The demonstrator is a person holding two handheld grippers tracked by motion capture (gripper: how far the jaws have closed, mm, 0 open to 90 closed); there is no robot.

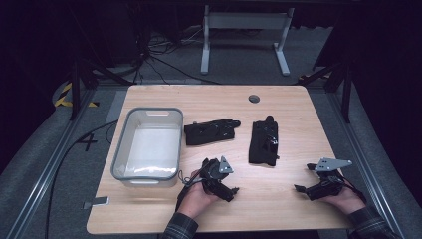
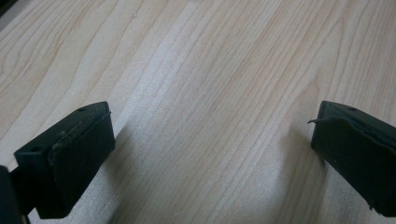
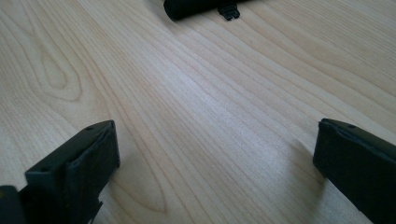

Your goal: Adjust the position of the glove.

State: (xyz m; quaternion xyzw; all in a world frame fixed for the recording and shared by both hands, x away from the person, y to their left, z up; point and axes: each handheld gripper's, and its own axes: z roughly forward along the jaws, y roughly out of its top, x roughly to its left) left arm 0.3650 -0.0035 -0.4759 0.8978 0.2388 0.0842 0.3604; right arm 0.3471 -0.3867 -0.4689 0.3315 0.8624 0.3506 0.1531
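Bare desk (image 1: 268, 199) between left tool (image 1: 234, 191) and right tool (image 1: 300, 189), open lane forward — two black pouches (image 1: 209, 132) (image 1: 263, 143) mid-desk, gap between them, grey bin (image 1: 121, 149) walling left side.

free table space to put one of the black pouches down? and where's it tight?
Open wood: the near strip between the left gripper and right gripper, the far edge beyond both black pouches around the round hole, and the right side past the right pouch. Tight: the gap between the grey bin and left pouch, and between the two pouches.
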